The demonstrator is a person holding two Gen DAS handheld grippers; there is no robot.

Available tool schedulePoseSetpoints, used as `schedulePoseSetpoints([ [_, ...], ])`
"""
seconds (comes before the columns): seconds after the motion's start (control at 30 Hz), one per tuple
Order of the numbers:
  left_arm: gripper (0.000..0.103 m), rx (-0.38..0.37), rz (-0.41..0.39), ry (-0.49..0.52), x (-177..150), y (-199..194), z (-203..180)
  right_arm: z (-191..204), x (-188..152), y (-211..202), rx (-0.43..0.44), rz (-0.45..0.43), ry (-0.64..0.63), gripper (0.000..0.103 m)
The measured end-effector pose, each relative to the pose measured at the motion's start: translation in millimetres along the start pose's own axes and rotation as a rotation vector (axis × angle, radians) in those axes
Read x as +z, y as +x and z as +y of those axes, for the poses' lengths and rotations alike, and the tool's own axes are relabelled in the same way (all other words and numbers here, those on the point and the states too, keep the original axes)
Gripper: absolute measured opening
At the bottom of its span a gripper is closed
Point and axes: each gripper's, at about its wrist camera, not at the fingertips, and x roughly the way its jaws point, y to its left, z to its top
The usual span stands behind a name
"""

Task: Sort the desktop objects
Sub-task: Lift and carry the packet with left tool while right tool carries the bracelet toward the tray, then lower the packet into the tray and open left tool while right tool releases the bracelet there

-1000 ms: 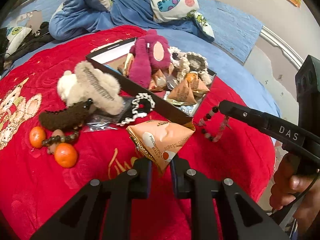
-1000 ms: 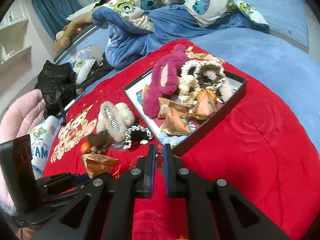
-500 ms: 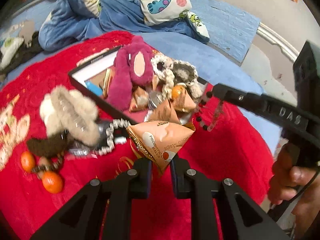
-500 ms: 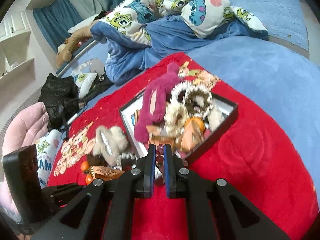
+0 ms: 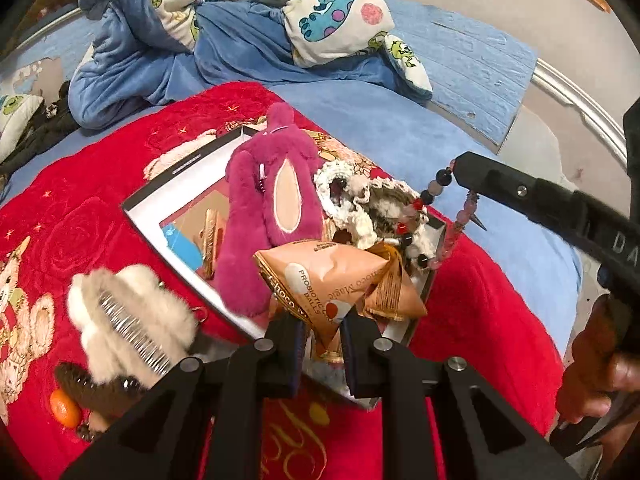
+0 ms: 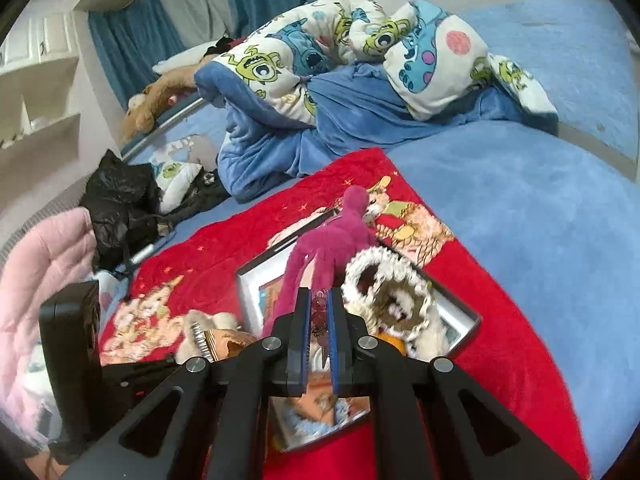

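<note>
My left gripper (image 5: 323, 322) is shut on an orange snack packet (image 5: 320, 280) and holds it over the near edge of the black tray (image 5: 176, 168). My right gripper (image 6: 318, 300) is shut on a pink and black bead bracelet (image 6: 319, 305), which hangs over the tray's right side in the left wrist view (image 5: 444, 216). The tray (image 6: 460, 306) holds a magenta plush (image 5: 272, 204), knitted scrunchies (image 5: 352, 196) and another orange packet (image 5: 394, 292).
On the red blanket (image 5: 80, 208) left of the tray lie a beige fluffy hair clip (image 5: 128, 320), a brown clip (image 5: 96, 388) and an orange bead (image 5: 64, 408). A cartoon quilt (image 6: 360, 52) is heaped on the blue bed behind.
Both grippers have risen and moved forward over the tray, the left with the snack packet and the right with the bracelet lifted off the blanket.
</note>
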Motion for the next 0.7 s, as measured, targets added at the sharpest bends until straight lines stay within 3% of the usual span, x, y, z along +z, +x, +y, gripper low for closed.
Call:
schedulePoseSetpoints([
  [0.23, 0.017, 0.022, 0.021, -0.01, 3, 26, -5, -7, 5, 23, -0.023, 0.016, -0.078, 0.008],
  [0.37, 0.017, 0.065, 0.027, 0.004, 5, 43, -14, -27, 1, 40, -0.001, 0.051, -0.065, 0.008],
  [0.7, 0.017, 0.089, 0.069, -0.054, 15, 83, -11, -55, -5, 75, 0.084, 0.116, -0.051, 0.008],
])
